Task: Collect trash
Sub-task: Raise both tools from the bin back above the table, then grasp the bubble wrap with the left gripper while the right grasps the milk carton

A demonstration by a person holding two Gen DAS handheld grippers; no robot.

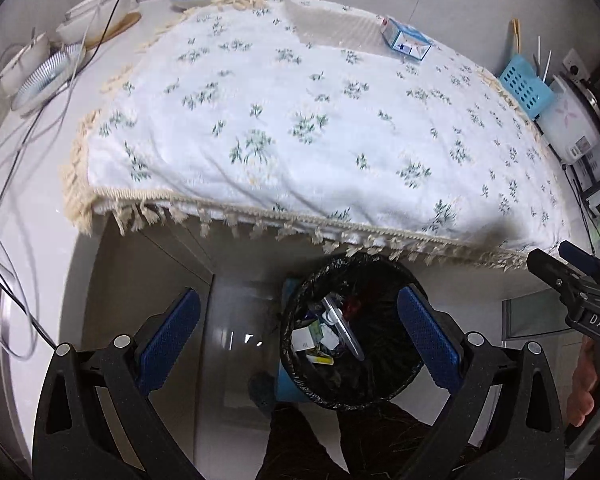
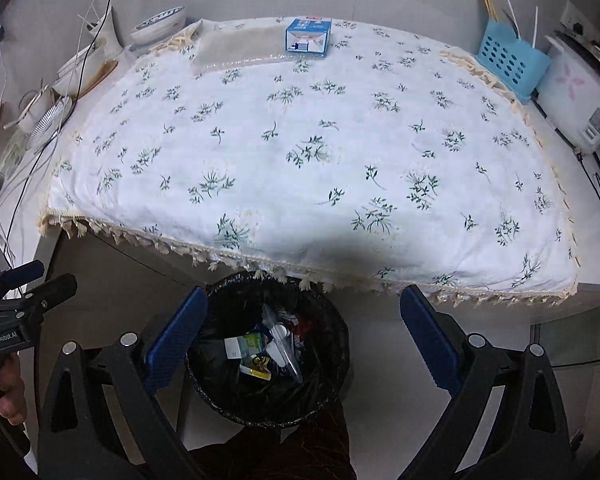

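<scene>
Both claws, left and right, stand wide and empty above the round, black-lined bin of crumpled wrappers; a small carton sits at 12 o'clock on the fringed floral cloth.

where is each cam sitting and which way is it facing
Left wrist: on the left gripper, angled down over the trash bin toward the floral tablecloth; its own open fingers, the right gripper and a hand show.
Right wrist: on the right gripper, angled down likewise; its open fingers, the left gripper and a hand show.
Shared: bin, tablecloth, small blue box.
</scene>
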